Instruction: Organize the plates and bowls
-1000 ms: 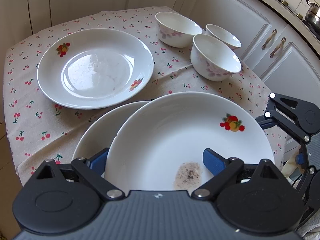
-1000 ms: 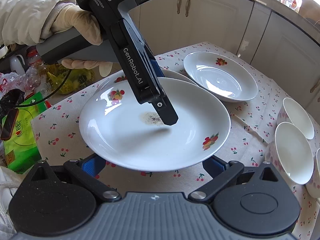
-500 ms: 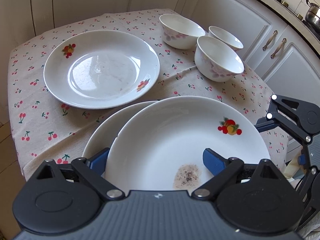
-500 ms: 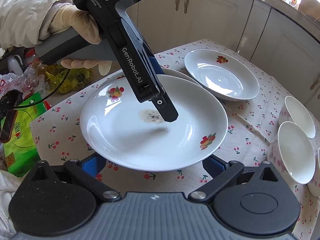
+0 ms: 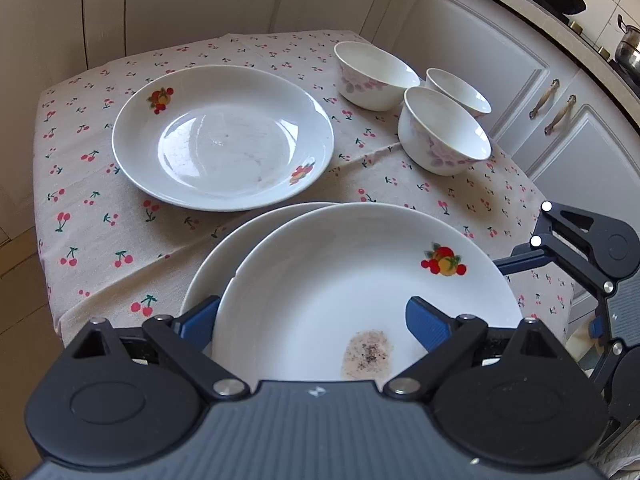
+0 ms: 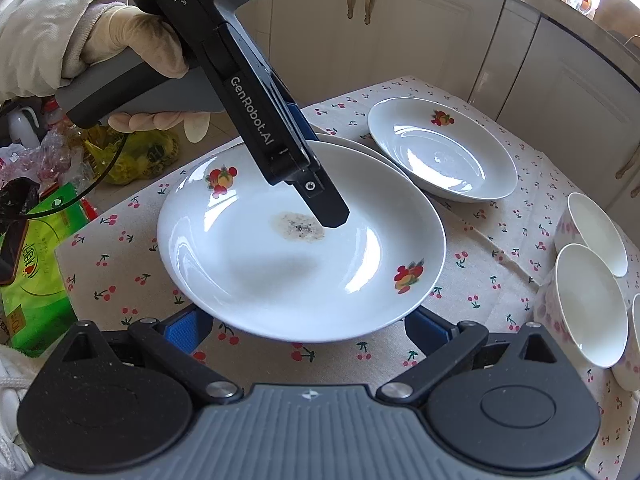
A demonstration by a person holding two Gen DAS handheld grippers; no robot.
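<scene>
- Plainly, the left gripper (image 5: 310, 314) grips the stained plate (image 5: 340, 272). One blue finger (image 5: 426, 322) lies inside the dish and the other (image 5: 198, 318) sits outside, under the rim.
- The right wrist view shows a gloved hand (image 6: 136, 48) wrapped round the grey handle, with a pale sleeve (image 6: 36, 40) behind it. The tool slants down from the upper left. Its dark fingertip stands just beside the brown, speckled stain (image 6: 298, 228).
- The stained plate hangs above the cherry-print tablecloth (image 5: 100, 232). It overlaps a second plate (image 5: 220, 258) that lies on the cloth beneath it, offset toward the far side.
- The right gripper (image 6: 306, 326) points downward at the near rim of the held plate. Its jaws are spread wide, and both blue fingers run in under that rim, which hides their tips. Whether they touch the plate cannot be told.
- From the left wrist view, the right gripper's black linkage shows at the right edge, beside the plate.
- A third plate (image 5: 224, 136) with fruit motifs lies flat farther back on the cloth, apart from the other two.
- Three bowls stand upright in a close cluster toward the cabinets (image 5: 480, 60): a near bowl (image 5: 444, 132), a far bowl (image 5: 376, 76) and a small bowl (image 5: 460, 88) behind them.
</scene>
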